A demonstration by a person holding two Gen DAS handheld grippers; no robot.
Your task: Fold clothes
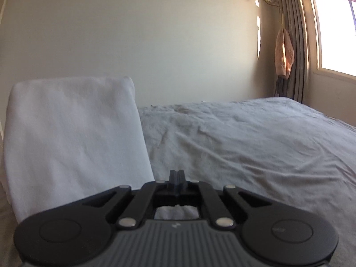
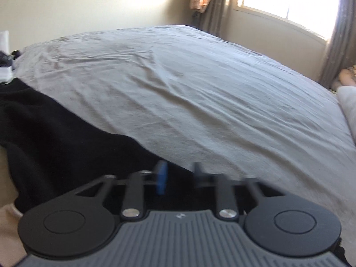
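Note:
A white garment stands folded and upright at the left of the left wrist view, its lower edge running under my left gripper. The left jaws are closed, and white cloth shows just behind them, so the gripper looks shut on the garment. A black garment lies on the bed at the left of the right wrist view. My right gripper is open, its blue-padded finger over the black cloth's edge, the other finger over the grey sheet. The right view is motion-blurred.
The bed is covered by a wrinkled grey sheet that fills both views. A plain wall stands behind it. A window with curtains and a hanging orange cloth are at the far right. Dark clothes lie at the bed's far left.

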